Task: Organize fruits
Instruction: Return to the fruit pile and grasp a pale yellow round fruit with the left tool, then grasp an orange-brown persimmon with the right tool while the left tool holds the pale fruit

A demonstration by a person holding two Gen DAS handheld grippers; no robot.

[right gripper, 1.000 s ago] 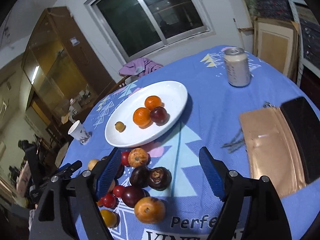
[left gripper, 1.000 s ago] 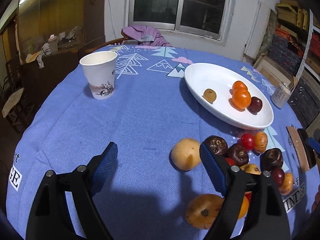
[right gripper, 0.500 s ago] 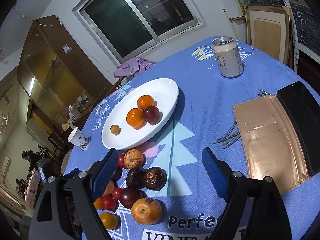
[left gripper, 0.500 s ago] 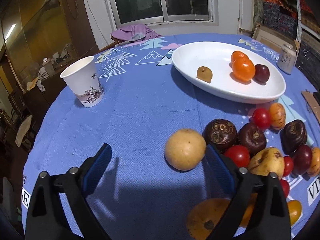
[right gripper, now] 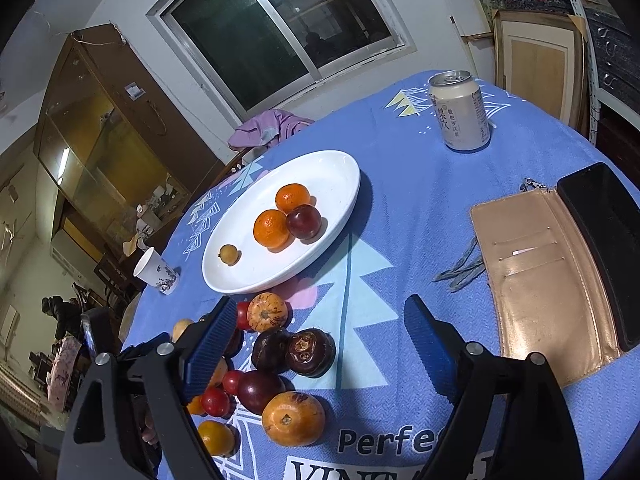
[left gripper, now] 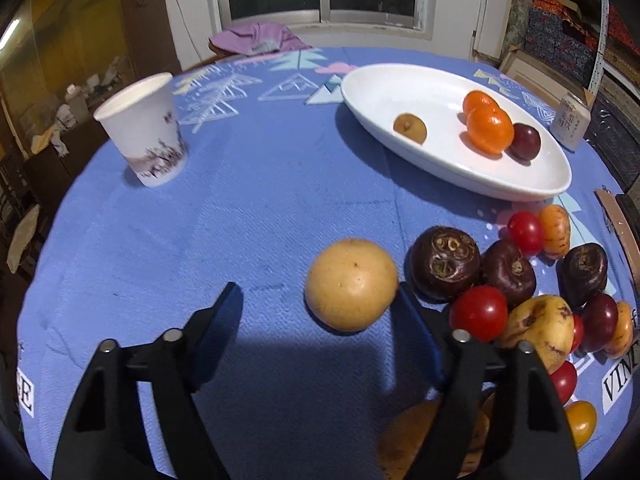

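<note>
Round yellow-tan fruit [left gripper: 351, 283], smooth with a few dark specks, alone on the cloth just left of the heap. Heap of loose fruit [right gripper: 276, 354] beside it: dark brown wrinkled ones, red cherry tomatoes, a plum, speckled orange ones, a blotchy yellow one. On the white oval plate [left gripper: 384, 80], further back: two oranges [left gripper: 489, 128], a dark red plum [left gripper: 525, 141] touching the nearer orange, and a small tan fruit [left gripper: 409, 128] apart from them.

Round table under a blue tablecloth [left gripper: 240, 220] printed with triangle trees and lettering. Paper cup [left gripper: 144, 136] upright at the far left, drink can [right gripper: 459, 110] upright at the far right, gold wallet [right gripper: 536, 280] lying open with a black phone [right gripper: 604, 240] along its edge. Dark window behind, wooden cabinet to one side, pink cloth over a chair (room dim otherwise).

Left gripper [left gripper: 316, 312] just been narrowing, jaws apart, the yellow-tan fruit between the tips but closer to the right finger; contact with it not clear. Right gripper [right gripper: 320, 328] wide apart over the heap, holding nothing
</note>
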